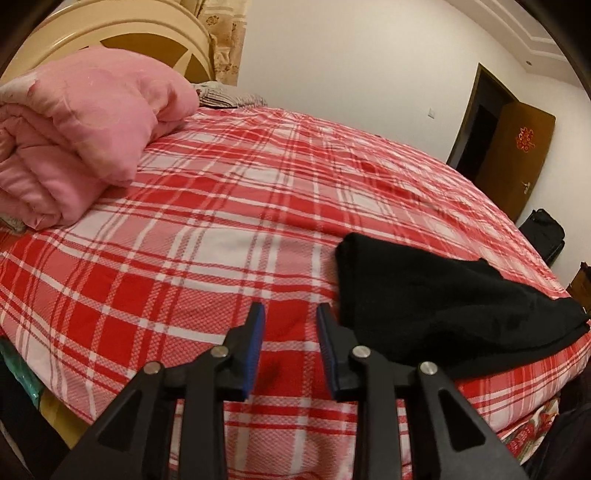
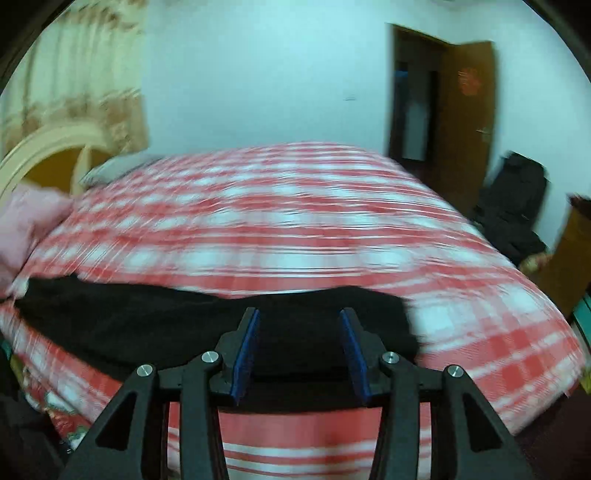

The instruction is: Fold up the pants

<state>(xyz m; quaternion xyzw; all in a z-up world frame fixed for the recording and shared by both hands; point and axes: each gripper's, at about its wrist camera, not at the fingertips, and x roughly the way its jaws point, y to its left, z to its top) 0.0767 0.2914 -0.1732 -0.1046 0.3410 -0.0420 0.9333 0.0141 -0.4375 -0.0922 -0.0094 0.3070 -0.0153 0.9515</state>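
The black pants [image 1: 436, 299] lie folded in a flat bundle on the red plaid bed [image 1: 229, 206], near its front edge. In the left wrist view my left gripper [image 1: 291, 312] is open and empty, just left of the pants and above the sheet. In the right wrist view, which is blurred by motion, the pants [image 2: 155, 314] stretch across the front of the bed [image 2: 295, 206]. My right gripper [image 2: 300, 316] is open and empty, hovering over the right part of the pants.
A rolled pink quilt [image 1: 77, 140] lies at the head of the bed by the cream headboard [image 1: 122, 33]. A brown door [image 1: 513, 155] stands open beyond the bed. A black bag [image 2: 517, 199] sits on the floor by the wall.
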